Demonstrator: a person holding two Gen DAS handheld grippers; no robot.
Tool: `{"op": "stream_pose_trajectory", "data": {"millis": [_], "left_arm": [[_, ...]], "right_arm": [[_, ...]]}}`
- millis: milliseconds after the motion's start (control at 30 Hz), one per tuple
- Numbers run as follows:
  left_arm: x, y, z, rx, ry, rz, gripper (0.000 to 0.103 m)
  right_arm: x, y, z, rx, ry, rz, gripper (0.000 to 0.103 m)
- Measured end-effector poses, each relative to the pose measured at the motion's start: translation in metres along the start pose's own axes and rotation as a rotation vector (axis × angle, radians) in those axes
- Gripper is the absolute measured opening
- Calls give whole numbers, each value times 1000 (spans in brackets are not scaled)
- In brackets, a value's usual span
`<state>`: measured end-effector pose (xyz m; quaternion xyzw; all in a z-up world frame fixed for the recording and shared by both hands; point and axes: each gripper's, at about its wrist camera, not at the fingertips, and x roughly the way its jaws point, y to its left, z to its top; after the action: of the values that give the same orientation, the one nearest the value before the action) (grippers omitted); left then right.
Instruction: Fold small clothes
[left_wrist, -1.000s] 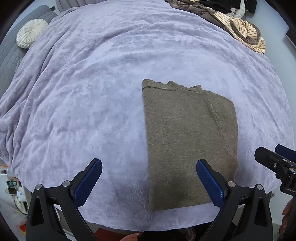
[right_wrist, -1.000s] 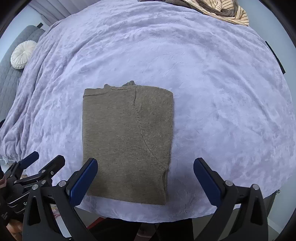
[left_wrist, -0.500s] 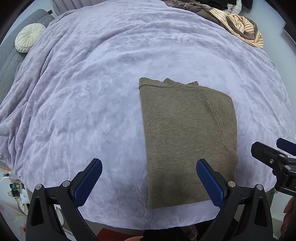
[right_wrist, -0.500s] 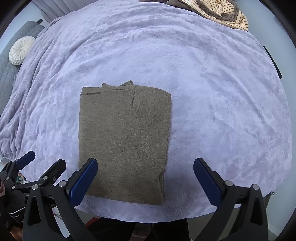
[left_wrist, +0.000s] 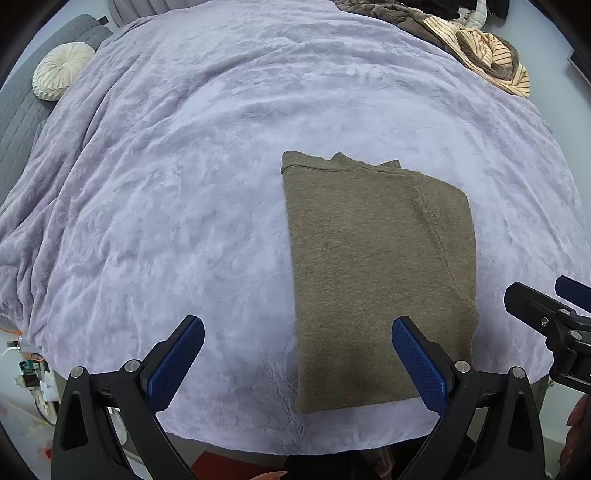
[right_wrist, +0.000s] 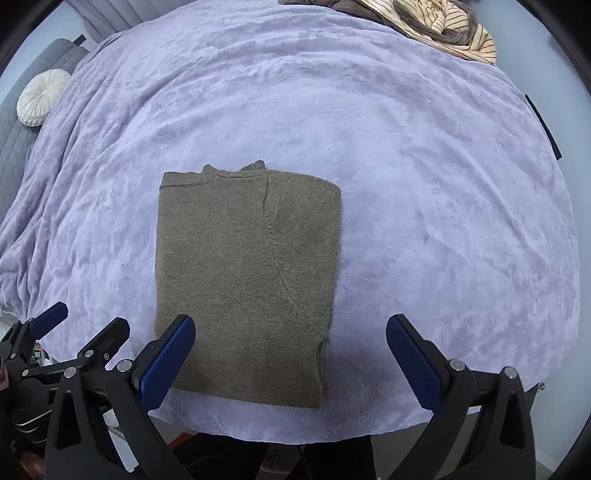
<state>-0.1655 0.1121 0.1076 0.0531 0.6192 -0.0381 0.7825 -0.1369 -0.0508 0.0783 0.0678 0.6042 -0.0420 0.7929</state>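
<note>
Sweater, olive-brown knit, lay folded into a neat upright rectangle on the lilac blanket covering the bed, near the blanket's front edge. Neck edge pointed away from the cameras; a curved seam ran down the right half of the folded top layer.

Left claw: jaws spread wide, holding nothing, hovering over the near edge of the bed. Its blue right pad appeared over the lower right part of the sweater; its left pad appeared over bare blanket, well to the left of the sweater. The sweater's left edge fell between the two pads in that view.

Right claw: jaws likewise spread wide, holding nothing. Its blue left pad appeared over the lower left corner of the sweater; the right pad appeared over bare blanket to the right. The sweater's right edge fell between the two. Whether any pad touched the cloth could not be told.

Other items: round cream cushion on a grey quilted cover at far left; heap of striped and brown clothes at the far right of the bed, well apart from the sweater.
</note>
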Motion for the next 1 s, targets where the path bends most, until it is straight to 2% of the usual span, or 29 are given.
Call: {"op": "stream_pose_trajectory", "data": {"millis": [1000], "left_arm": [[4,5,5,19,1,19,102]], "right_arm": [[3,-6,4,-2,5,-14,103]]}}
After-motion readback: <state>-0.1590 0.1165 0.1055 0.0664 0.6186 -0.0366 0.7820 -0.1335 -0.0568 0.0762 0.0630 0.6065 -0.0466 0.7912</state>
